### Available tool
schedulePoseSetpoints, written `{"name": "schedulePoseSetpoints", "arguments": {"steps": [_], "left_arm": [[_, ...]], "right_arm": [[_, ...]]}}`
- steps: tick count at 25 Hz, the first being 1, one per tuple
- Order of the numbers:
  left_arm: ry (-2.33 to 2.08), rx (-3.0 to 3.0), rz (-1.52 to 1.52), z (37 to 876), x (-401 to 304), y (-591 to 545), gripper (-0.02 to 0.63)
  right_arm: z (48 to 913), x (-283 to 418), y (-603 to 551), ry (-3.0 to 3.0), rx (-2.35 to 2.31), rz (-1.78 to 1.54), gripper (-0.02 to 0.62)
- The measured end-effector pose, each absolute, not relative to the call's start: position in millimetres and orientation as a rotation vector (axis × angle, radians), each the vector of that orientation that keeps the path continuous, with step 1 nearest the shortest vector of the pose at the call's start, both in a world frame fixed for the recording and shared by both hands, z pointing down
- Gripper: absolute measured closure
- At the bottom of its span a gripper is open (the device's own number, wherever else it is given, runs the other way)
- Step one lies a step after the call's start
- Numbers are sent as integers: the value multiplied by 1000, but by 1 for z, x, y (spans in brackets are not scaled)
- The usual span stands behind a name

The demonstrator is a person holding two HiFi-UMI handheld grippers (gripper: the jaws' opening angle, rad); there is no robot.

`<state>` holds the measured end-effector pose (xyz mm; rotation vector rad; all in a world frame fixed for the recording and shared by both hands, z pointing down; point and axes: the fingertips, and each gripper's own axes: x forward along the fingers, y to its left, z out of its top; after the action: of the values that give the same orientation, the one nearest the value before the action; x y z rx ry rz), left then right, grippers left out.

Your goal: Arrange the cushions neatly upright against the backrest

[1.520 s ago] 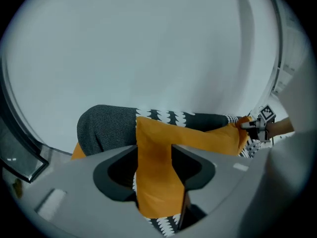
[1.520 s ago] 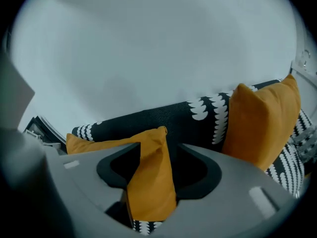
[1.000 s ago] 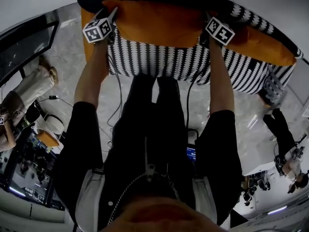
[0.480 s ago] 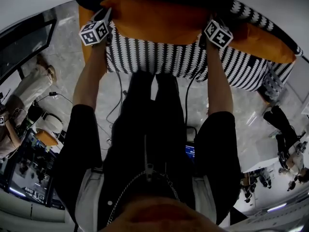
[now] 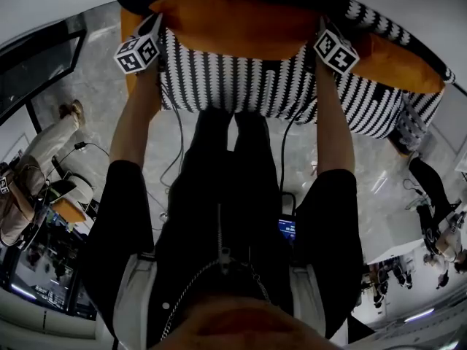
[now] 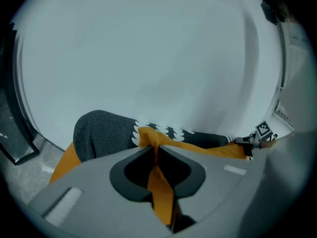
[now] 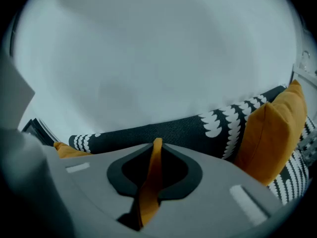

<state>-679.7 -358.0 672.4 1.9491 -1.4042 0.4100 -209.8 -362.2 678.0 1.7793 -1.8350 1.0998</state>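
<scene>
Orange cushion [image 5: 241,28]: my left claw [image 6: 154,148] and right claw [image 7: 156,148], just closed, each pinch its fabric, plain in both gripper views, unreadable in the head view.

Head view overhead, gripper views close along jaws, sharing cushion [image 5: 241,28]

1. Head view, 12 o'clock: the jaws of the left gripper [image 5: 155,29] and right gripper [image 5: 319,29] are hidden behind their marker cubes and the orange cushion [image 5: 241,24].
2. Gripper views: only a pinched fold of that cushion shows; the rest is under each gripper's body.
3. Right gripper view: second orange cushion [image 7: 272,133] cut off at 3 o'clock.
4. Head view, 5 o'clock: small screen [image 5: 289,230] half hidden, unreadable.
5. Head view, 9 o'clock: bystander [image 5: 29,173] too small for detail.
</scene>
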Motion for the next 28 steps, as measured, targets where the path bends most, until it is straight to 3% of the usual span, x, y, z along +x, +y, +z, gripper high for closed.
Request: {"name": "schedulePoseSetpoints", "arguments": {"steps": [5, 7, 9, 11, 14, 17, 23, 28], "left_arm": [[-1428, 1906, 370, 687, -678, -344, 565], [-1434, 1902, 368, 690, -682, -337, 536], [-1442, 1920, 381, 688, -688, -334, 464], [-1457, 1945, 394, 681, -697, -329, 446], [-1495, 1970, 399, 664, -713, -318, 447], [-1534, 2007, 406, 644, -719, -296, 454], [-1493, 2160, 351, 607, -680, -250, 595], [-1464, 2202, 353, 567, -623, -195, 595]], "right_arm": [[685, -207, -355, -1808, 1854, 1131, 557], [687, -207, -349, -1799, 1860, 1097, 520], [679, -210, -343, -1821, 1882, 1051, 445], [667, -213, -334, -1833, 1923, 1021, 445], [643, -225, -315, -1874, 1949, 1037, 486], [618, -246, -282, -1912, 1904, 1003, 588], [609, -285, -202, -1870, 1741, 836, 592], [580, -272, -151, -1881, 1728, 783, 592]]}}
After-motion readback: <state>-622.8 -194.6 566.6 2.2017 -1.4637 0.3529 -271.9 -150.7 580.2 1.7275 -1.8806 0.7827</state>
